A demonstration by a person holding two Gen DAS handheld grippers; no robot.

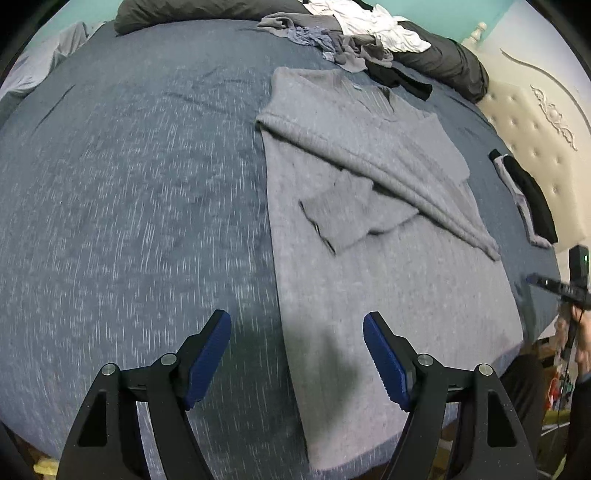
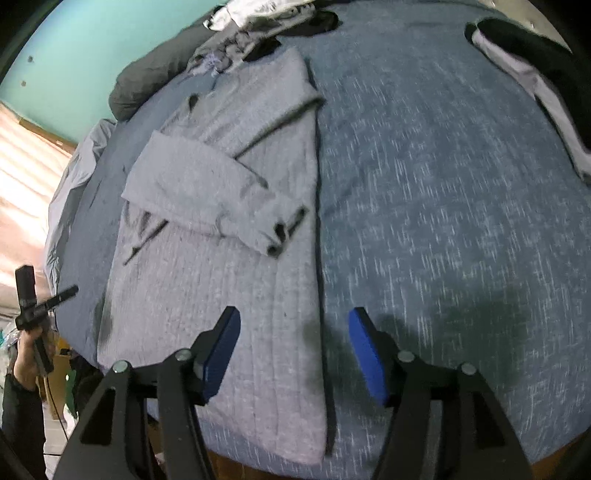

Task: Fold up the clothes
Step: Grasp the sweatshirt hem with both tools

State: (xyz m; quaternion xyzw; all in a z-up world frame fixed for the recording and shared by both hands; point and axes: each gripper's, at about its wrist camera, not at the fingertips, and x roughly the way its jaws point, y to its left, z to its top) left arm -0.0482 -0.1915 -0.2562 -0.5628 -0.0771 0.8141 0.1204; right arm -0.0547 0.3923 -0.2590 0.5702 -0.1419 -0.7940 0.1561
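Observation:
A grey knit sweater [image 1: 369, 258] lies flat on the blue bed [image 1: 129, 203], both sleeves folded across its body. It also shows in the right wrist view [image 2: 229, 266]. My left gripper [image 1: 297, 325] is open and empty, hovering above the sweater's lower left edge. My right gripper [image 2: 293, 321] is open and empty, hovering above the sweater's lower right edge. The right gripper shows at the far right of the left wrist view [image 1: 554, 286]; the left gripper shows at the far left of the right wrist view [image 2: 48, 299].
A pile of unfolded clothes [image 1: 354, 33] and a dark pillow [image 1: 447, 62] lie at the far side of the bed. A black and grey garment [image 1: 528, 199] lies near the padded headboard [image 1: 535, 122]. It also shows in the right wrist view [image 2: 532, 74].

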